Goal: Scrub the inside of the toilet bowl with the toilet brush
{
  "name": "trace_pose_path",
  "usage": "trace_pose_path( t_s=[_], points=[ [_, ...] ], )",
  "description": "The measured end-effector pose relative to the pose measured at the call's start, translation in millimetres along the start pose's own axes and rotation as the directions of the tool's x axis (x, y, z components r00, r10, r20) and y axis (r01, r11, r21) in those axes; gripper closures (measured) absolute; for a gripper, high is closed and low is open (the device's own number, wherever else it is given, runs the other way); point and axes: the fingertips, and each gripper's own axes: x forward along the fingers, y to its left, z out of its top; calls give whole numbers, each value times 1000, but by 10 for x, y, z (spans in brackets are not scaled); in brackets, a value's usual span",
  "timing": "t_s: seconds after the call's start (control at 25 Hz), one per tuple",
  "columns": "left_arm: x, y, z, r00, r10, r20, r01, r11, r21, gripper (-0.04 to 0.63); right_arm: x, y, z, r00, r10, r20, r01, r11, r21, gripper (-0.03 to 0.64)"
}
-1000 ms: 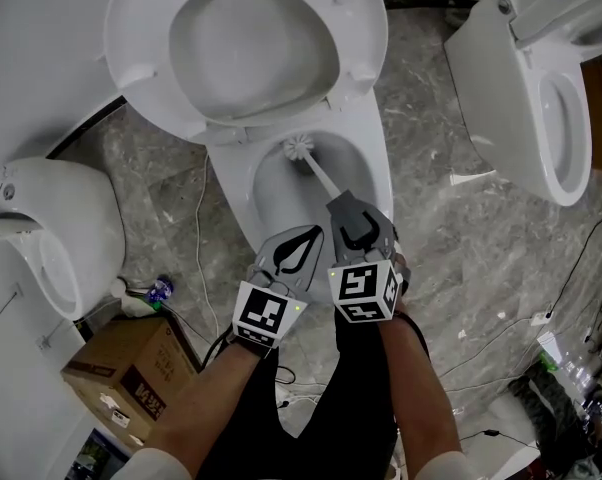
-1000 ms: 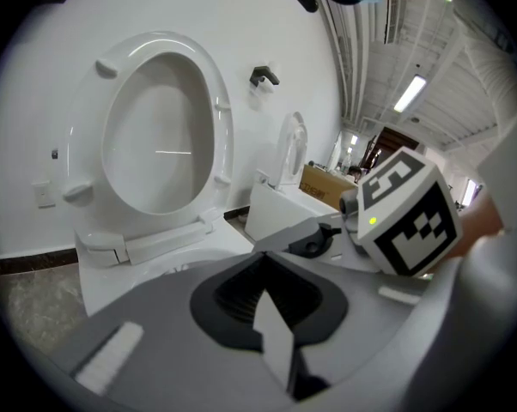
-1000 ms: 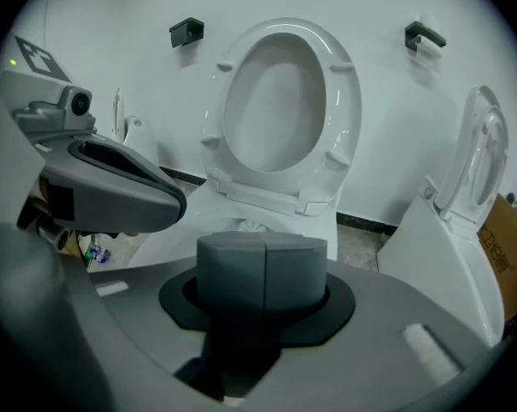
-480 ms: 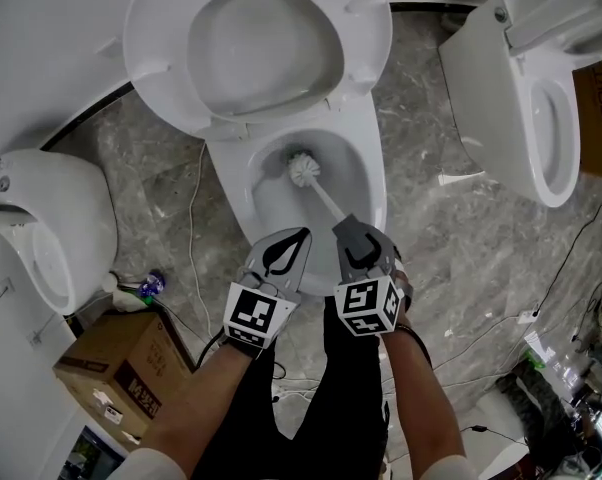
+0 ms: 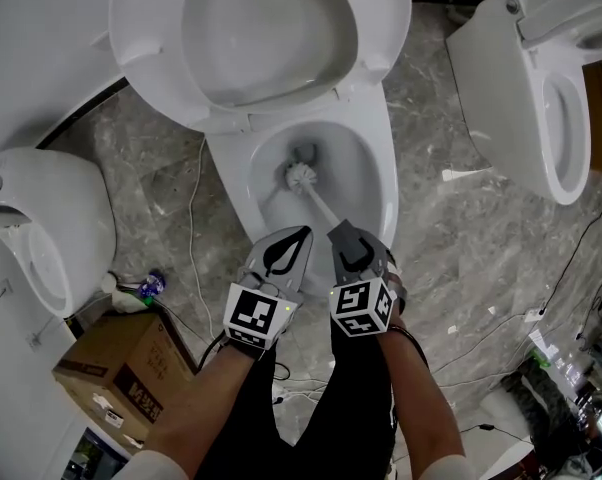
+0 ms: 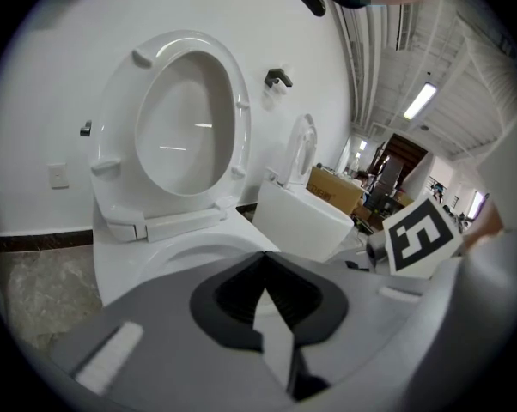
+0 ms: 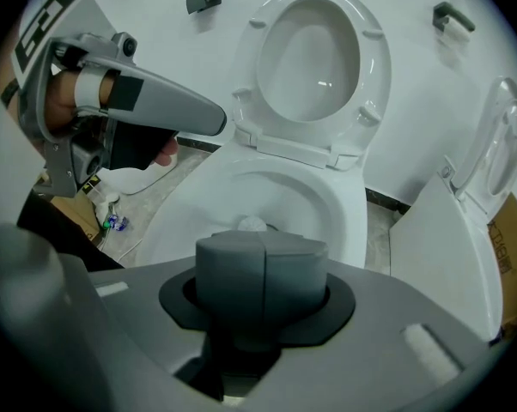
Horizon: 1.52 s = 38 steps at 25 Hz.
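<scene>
From the head view we cannot read the print on the brown cardboard box (image 5: 121,360). The right gripper (image 5: 339,234) clamps the white round-headed toilet brush (image 5: 299,176) by its handle, head down in the white ceramic toilet bowl (image 5: 384,193). In the left gripper view our left gripper (image 6: 260,260) is closed and empty; in the right gripper view the bristles show just past the clamped jaws.

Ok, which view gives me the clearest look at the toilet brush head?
The head view: the brush head sits fully visible in the toilet bowl, its handle running back to the right gripper. The right gripper view shows only its top over the shut jaws. The left gripper view misses it.
</scene>
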Motion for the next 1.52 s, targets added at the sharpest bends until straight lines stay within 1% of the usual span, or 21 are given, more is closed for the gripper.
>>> trace_pose_path(
  t_s=[0.12, 0.36, 0.6, 0.8, 1.04, 1.32, 1.52],
  points=[
    [5, 61, -61, 1000, 9, 4, -8, 1000, -12, 589, 102, 29, 18, 1000, 2, 18, -2, 1000, -24, 457],
    [52, 164, -97, 999, 28, 30, -27, 999, -29, 589, 329, -45, 157, 998, -21, 60, 26, 996, -84, 457],
    [102, 225, -55, 998, 41, 48, -39, 999, -33, 589, 415, -234, 243, 997, -42, 68, 54, 982, -181, 457],
    [131, 171, -59, 998, 39, 49, -37, 999, -33, 589, 368, -485, 234, 997, -62, 46, 69, 985, -159, 457],
    [173, 134, -78, 998, 36, 42, -34, 999, -40, 589, 277, -543, 87, 997, -77, -3, 75, 984, -164, 457],
    [111, 125, -98, 999, 37, 34, -35, 999, -39, 589, 197, -365, -133, 995, -58, -77, 45, 986, -158, 457],
    [45, 149, -132, 999, 42, 35, -41, 998, -46, 589, 136, -195, -249, 995, -38, -95, 27, 993, -111, 457]
  ],
)
